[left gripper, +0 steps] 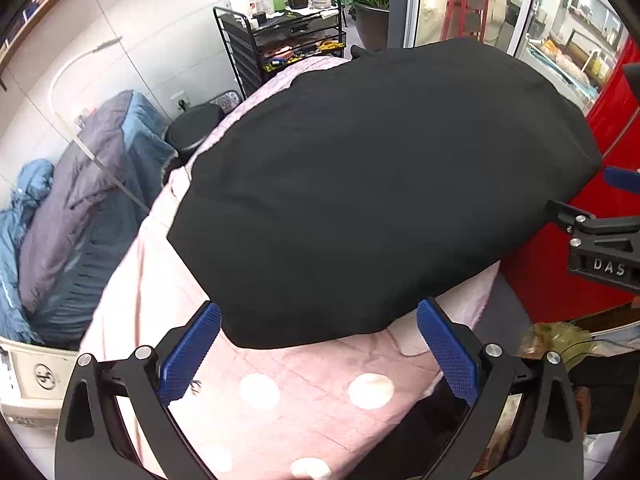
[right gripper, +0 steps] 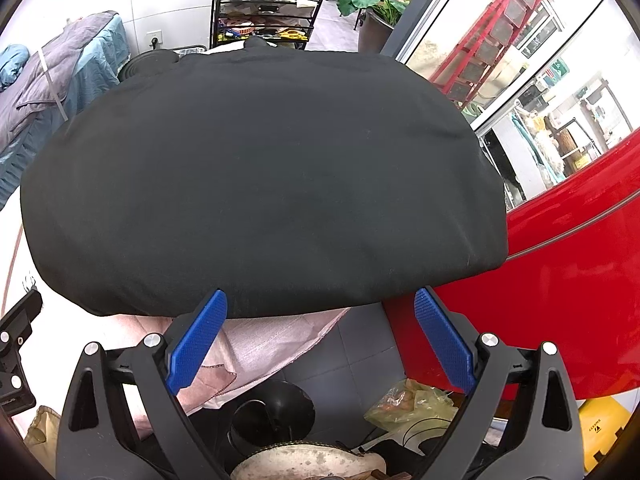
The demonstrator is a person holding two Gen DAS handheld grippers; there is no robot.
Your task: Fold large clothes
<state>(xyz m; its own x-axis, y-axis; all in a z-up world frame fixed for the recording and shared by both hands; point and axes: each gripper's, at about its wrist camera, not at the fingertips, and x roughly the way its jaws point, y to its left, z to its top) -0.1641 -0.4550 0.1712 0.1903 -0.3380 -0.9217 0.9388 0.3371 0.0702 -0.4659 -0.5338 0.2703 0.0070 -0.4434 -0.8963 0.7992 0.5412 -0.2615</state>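
Black cloth, the garment (left gripper: 360,184) we are folding, lies flat as a compact folded slab on the pink dotted blanket (left gripper: 304,384). Our left gripper (left gripper: 320,344) and right gripper (right gripper: 320,336) both hover just at its near edge with jaws spread wide, holding nothing. We judge the folding is nearly done; the next move would be to pinch this near edge at two places and bring it over to the far edge, or only to smooth it. Beside the garment on the right stands a red panel (right gripper: 560,280), very near its edge, so little room there. On its left the blanket gives free space. Behind the garment a black rack (left gripper: 280,40) stands close.
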